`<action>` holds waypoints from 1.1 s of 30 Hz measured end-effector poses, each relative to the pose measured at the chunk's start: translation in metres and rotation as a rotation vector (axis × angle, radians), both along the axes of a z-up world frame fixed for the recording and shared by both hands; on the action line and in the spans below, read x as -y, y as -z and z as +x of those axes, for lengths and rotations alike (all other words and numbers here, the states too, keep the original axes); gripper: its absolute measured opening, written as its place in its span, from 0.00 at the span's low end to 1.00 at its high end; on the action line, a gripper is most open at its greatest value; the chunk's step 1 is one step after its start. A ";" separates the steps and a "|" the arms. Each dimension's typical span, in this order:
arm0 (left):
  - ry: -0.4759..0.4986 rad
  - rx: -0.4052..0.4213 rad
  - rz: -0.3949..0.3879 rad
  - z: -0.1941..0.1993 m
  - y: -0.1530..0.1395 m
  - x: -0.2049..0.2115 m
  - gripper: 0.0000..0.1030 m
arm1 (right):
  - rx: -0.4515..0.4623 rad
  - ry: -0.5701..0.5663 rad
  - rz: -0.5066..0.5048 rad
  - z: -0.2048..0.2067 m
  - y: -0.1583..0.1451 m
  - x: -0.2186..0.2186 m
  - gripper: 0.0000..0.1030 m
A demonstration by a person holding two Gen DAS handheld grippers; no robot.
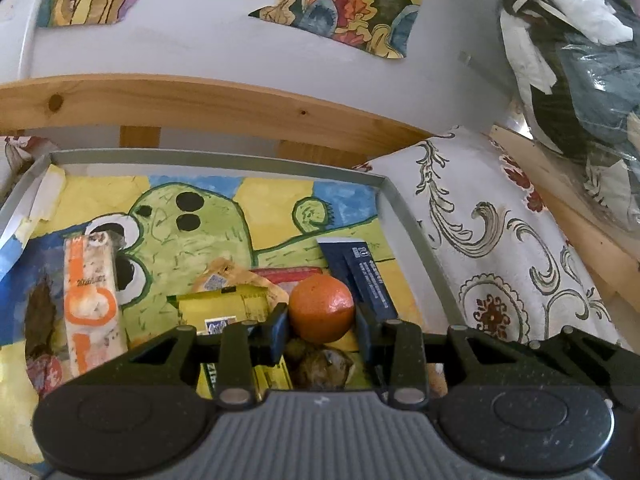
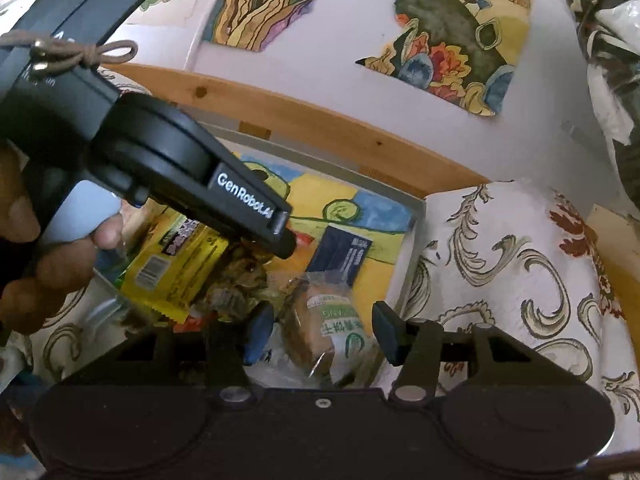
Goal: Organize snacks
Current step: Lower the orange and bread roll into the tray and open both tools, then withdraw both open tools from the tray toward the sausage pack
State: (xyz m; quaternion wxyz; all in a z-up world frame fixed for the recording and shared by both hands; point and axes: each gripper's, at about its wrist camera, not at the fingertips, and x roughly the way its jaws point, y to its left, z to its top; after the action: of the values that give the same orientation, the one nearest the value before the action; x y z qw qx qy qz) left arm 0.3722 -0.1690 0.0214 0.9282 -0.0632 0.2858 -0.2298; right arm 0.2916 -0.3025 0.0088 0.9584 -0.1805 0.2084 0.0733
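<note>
A grey-rimmed tray (image 1: 424, 248) lined with a painted picture holds the snacks. My left gripper (image 1: 322, 330) is shut on an orange (image 1: 322, 306), with a finger pressed to each side of it. Around it lie a white-and-orange bar (image 1: 90, 304), a yellow packet (image 1: 224, 308), a navy box (image 1: 360, 276) and a brown crumpled lump (image 1: 320, 364). In the right wrist view my right gripper (image 2: 323, 334) is open, its fingers either side of a clear-wrapped brown cake (image 2: 320, 328). A hand holds the left gripper (image 2: 282, 240) over the yellow packet (image 2: 176, 268); the orange is hidden there.
A floral cloth (image 1: 500, 264) covers the surface right of the tray. A wooden rail (image 1: 240, 108) runs behind it, below a white wall with paintings (image 1: 352, 4). A plastic bag of clothes (image 1: 580, 60) hangs at the upper right.
</note>
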 end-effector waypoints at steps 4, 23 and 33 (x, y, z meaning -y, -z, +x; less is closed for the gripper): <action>0.005 0.000 -0.013 -0.005 -0.002 -0.001 0.58 | 0.006 0.005 0.003 -0.004 -0.002 0.000 0.70; -0.083 0.112 -0.038 -0.065 -0.046 -0.033 0.95 | 0.108 0.083 0.078 -0.058 -0.054 0.009 0.94; -0.161 0.186 -0.019 -0.123 -0.077 -0.070 1.00 | 0.180 0.107 0.162 -0.110 -0.090 0.001 0.99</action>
State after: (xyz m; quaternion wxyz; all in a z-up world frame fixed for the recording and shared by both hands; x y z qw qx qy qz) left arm 0.2488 -0.0994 0.0981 0.9654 -0.0734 0.1905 -0.1621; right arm 0.1812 -0.3040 0.0991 0.9872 -0.0971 0.1243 0.0222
